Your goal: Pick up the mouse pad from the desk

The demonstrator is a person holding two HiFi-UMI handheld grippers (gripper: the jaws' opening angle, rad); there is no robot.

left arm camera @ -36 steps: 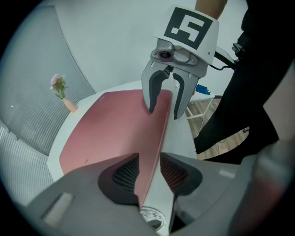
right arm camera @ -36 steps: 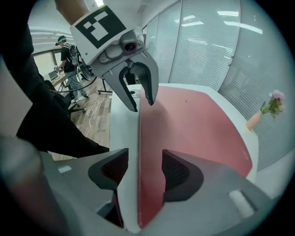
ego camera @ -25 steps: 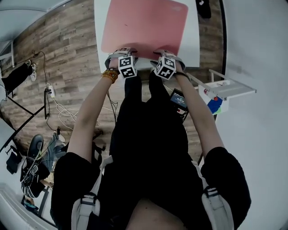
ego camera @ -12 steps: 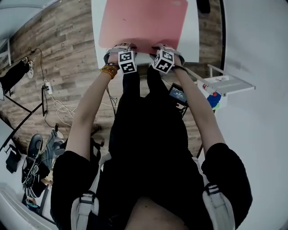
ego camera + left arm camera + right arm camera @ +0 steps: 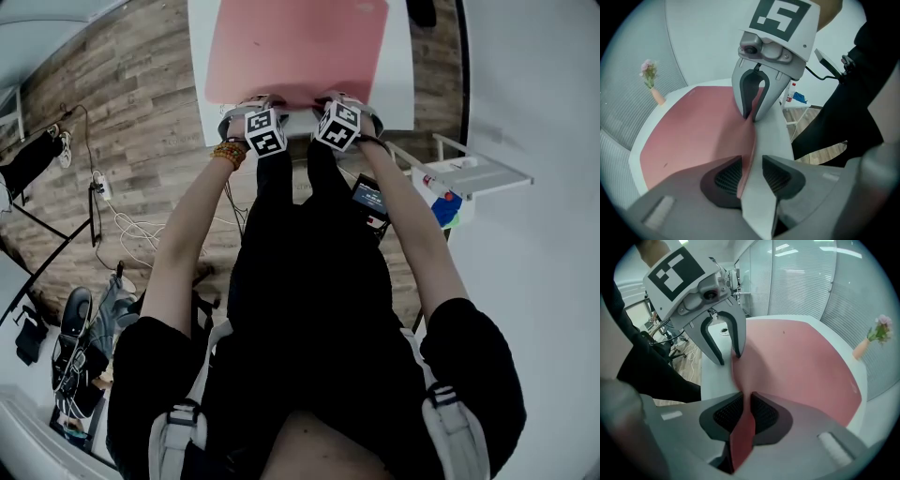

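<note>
A large pink mouse pad (image 5: 295,52) covers most of the white desk (image 5: 398,84). Both grippers sit at its near edge, side by side. My right gripper (image 5: 746,414) is shut on the pad's edge (image 5: 801,362), and a lifted strip of pink is pinched between its pads. In the left gripper view the right gripper (image 5: 751,117) shows its fingers closed on the raised edge. My left gripper (image 5: 751,174) straddles the pad's edge (image 5: 693,136) with a gap between its jaws. The pink edge lies against the left pad and white desk shows beside it.
A small vase with pink flowers (image 5: 872,341) stands at the desk's far corner. A dark object (image 5: 424,11) lies on the desk beyond the pad. A white rack (image 5: 469,173) stands right of the person's legs. Cables (image 5: 122,225) trail over the wood floor at left.
Both grippers have edged slightly further onto the pad's near edge. The pad has stayed in place on the desk.
</note>
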